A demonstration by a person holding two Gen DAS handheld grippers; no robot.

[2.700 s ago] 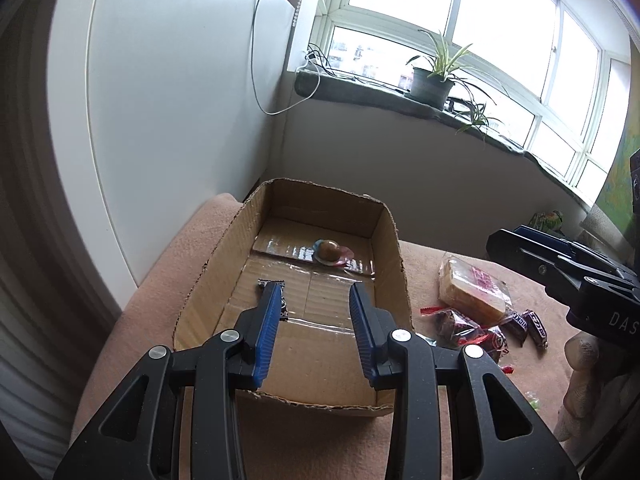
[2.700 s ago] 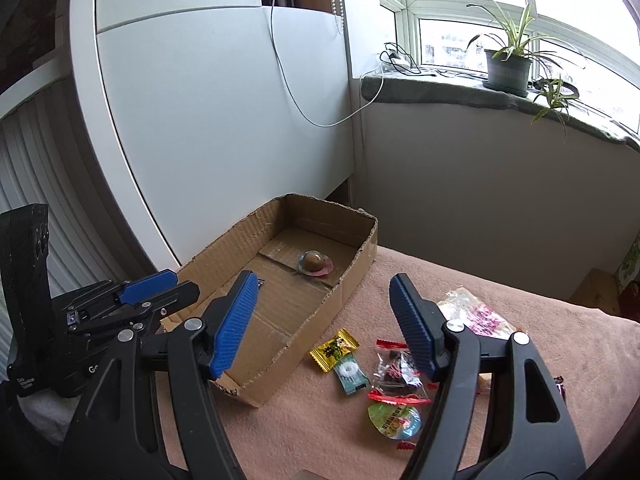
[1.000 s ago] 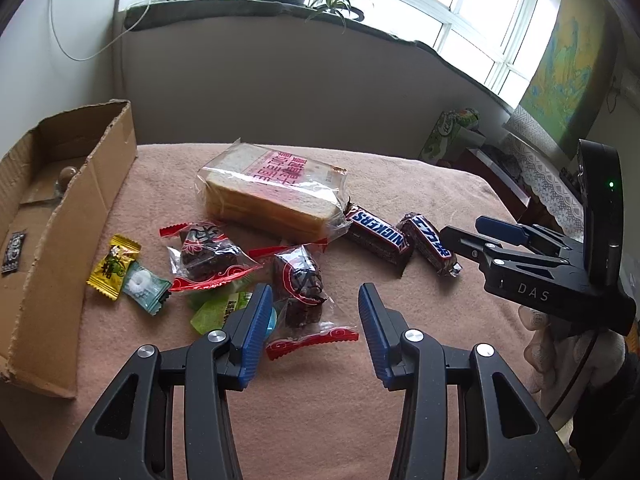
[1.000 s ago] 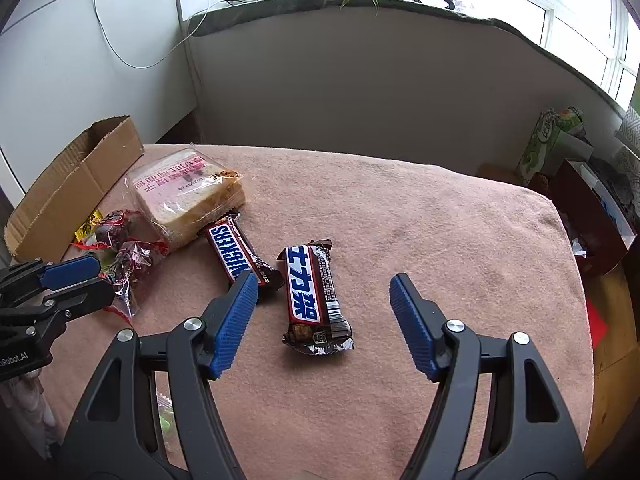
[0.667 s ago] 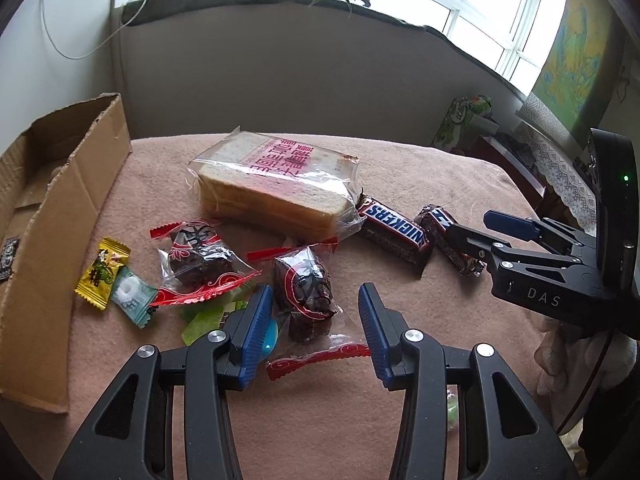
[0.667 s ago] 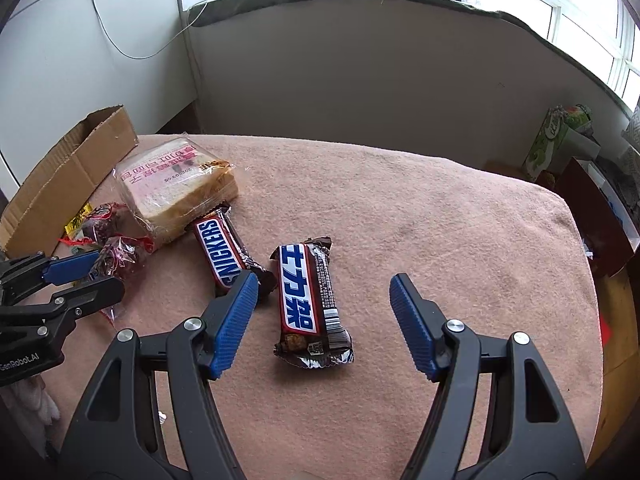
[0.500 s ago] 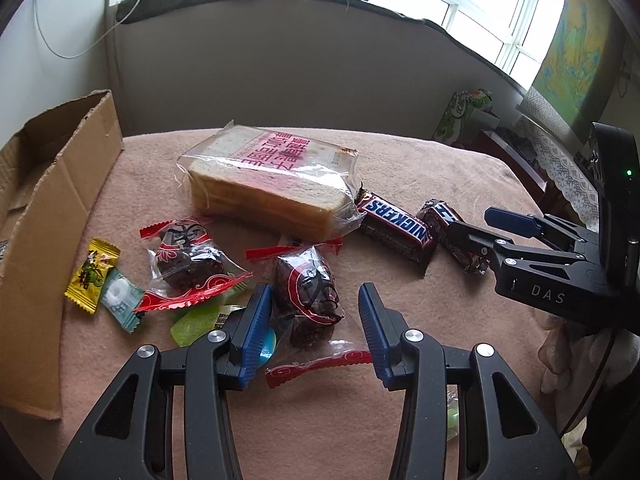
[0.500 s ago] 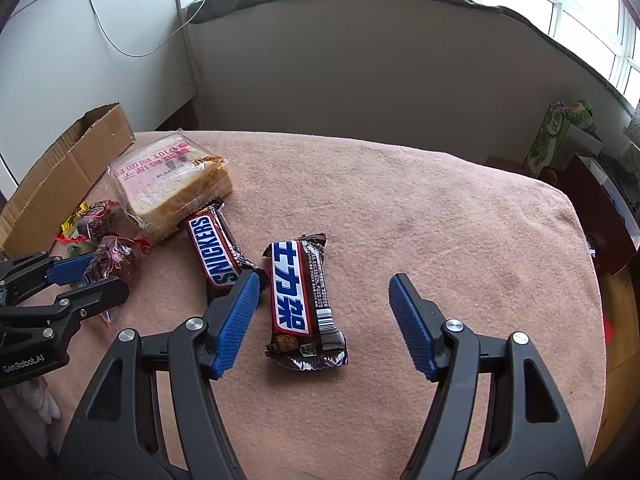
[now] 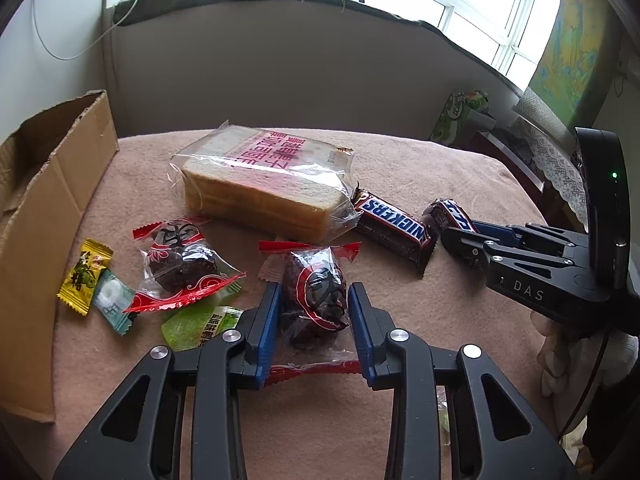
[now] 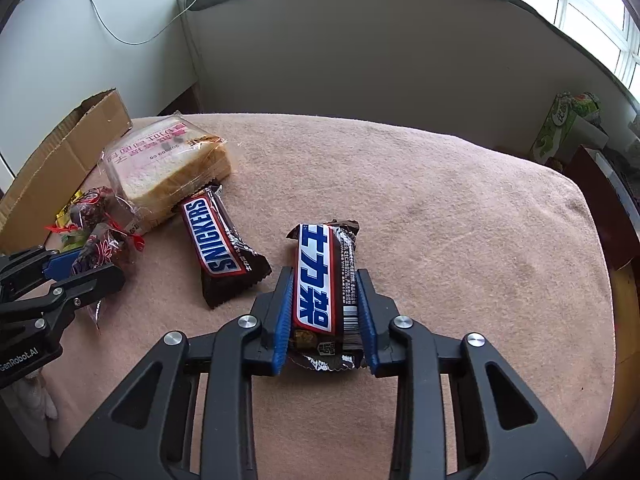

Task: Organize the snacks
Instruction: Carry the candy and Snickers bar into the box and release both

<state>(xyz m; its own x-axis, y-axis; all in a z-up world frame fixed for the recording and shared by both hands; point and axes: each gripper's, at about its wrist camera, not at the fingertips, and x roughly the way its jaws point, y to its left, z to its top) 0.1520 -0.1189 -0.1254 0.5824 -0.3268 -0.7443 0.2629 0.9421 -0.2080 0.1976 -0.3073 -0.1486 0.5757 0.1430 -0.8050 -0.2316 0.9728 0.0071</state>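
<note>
My left gripper (image 9: 314,312) is shut on a clear red-edged packet holding a dark cake (image 9: 316,296) that lies on the pink blanket. My right gripper (image 10: 325,304) is shut on a Snickers bar with Chinese lettering (image 10: 322,280), which also rests on the blanket. A second Snickers bar (image 10: 216,240) lies to its left, also in the left wrist view (image 9: 394,226). A wrapped loaf of sliced bread (image 9: 264,184) sits behind. The cardboard box (image 9: 44,200) stands at the left.
Another dark cake packet (image 9: 180,264), a yellow candy (image 9: 84,276), a pale green mint (image 9: 112,300) and a green packet (image 9: 200,324) lie left of my left gripper. The blanket's right edge (image 10: 600,280) drops to floor clutter and a green carton (image 10: 560,124).
Both grippers moved from the box to the snacks, came down, and closed: the left on the dark cake packet, the right on the Chinese-lettered Snickers bar.
</note>
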